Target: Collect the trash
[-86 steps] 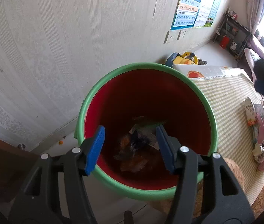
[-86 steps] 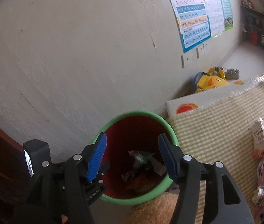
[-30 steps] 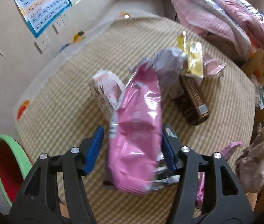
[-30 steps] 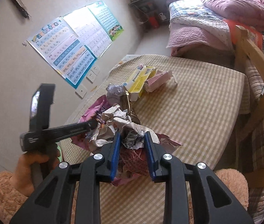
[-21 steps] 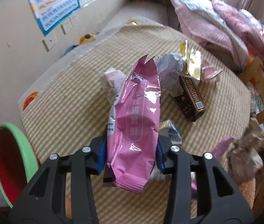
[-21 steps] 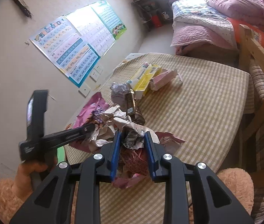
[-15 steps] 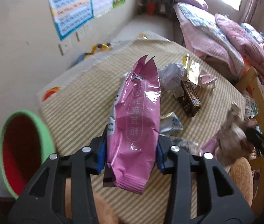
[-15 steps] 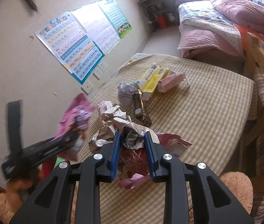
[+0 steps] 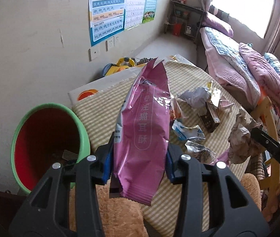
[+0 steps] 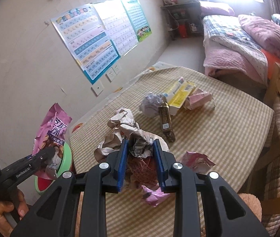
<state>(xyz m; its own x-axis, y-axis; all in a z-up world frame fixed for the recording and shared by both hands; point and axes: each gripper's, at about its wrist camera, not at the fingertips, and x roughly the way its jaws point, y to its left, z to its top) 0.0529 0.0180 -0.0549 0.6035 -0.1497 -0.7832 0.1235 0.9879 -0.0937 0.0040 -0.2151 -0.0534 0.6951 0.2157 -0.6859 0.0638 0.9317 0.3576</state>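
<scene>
over the near left corner of the checked tablecloth (image 9: pixel 104 108), the left gripper (image 9: pixel 139 164) has lifted the pink snack bag (image 9: pixel 144 130) clear of the litter it lay among a second ago; its jaws closed in on the bag within that second and now pinch its lower half from both sides, roughly a third open around the foil. the green-rimmed red bin (image 9: pixel 47 138), which was only a sliver at the left edge before, now sits wide in the left wrist view just left of the bag, so the drop looks close. the bag is glossy, creased, torn open at its far top and seemingly empty; it should hold its shape but may slip. the right gripper (image 10: pixel 141 162), nearly shut, is clamped on a wad of crumpled paper (image 10: pixel 124 132) and red wrapper, also raised off the cloth. still on the table: a yellow box (image 10: pixel 180 93), a dark carton (image 10: pixel 166 124), a pale paper ball (image 10: pixel 151 104) and small foil scraps (image 9: pixel 189 133).
</scene>
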